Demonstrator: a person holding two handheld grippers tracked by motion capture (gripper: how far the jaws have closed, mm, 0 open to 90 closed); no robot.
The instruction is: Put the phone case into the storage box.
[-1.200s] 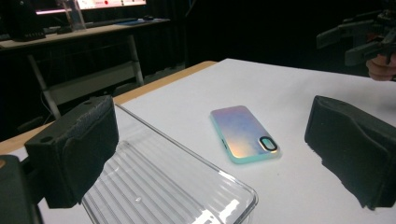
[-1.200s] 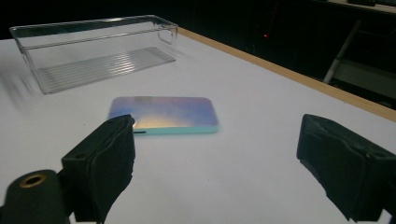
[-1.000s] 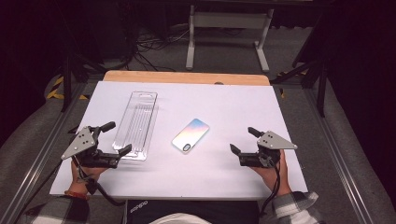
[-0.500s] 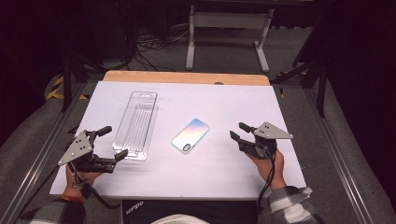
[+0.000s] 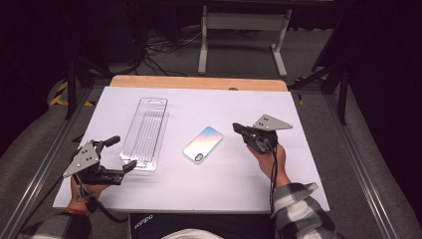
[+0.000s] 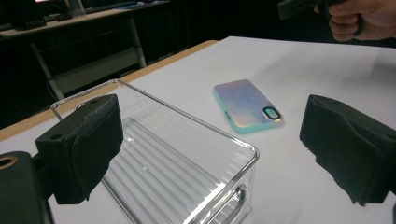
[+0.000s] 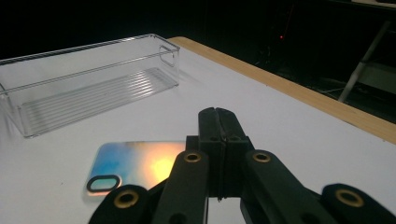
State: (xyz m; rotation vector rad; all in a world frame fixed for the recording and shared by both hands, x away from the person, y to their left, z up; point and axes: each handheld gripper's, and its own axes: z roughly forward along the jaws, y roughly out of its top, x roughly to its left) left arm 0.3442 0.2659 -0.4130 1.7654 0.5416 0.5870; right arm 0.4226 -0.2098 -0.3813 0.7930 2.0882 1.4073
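A phone (image 5: 203,144) with an iridescent back lies face down mid-table, also seen in the left gripper view (image 6: 246,105) and the right gripper view (image 7: 135,163). Left of it sits a long clear plastic bin (image 5: 147,132) (image 6: 177,163) (image 7: 88,79), empty. My left gripper (image 5: 124,152) (image 6: 212,140) stands open at the bin's near end, its jaws wide apart and touching nothing. My right gripper (image 5: 238,128) (image 7: 217,114) hovers just right of the phone. Its jaws have just been closing and now meet with nothing between them.
The white table top (image 5: 209,99) has a wooden strip (image 5: 199,82) along its far edge. Beyond it stands a metal frame (image 5: 239,30) on a dark floor with cables. The person's right hand (image 6: 359,18) shows at the top right of the left gripper view.
My right gripper has moved up the table and left toward the phone while its jaws went from wide open to shut. The left gripper has stayed in place.
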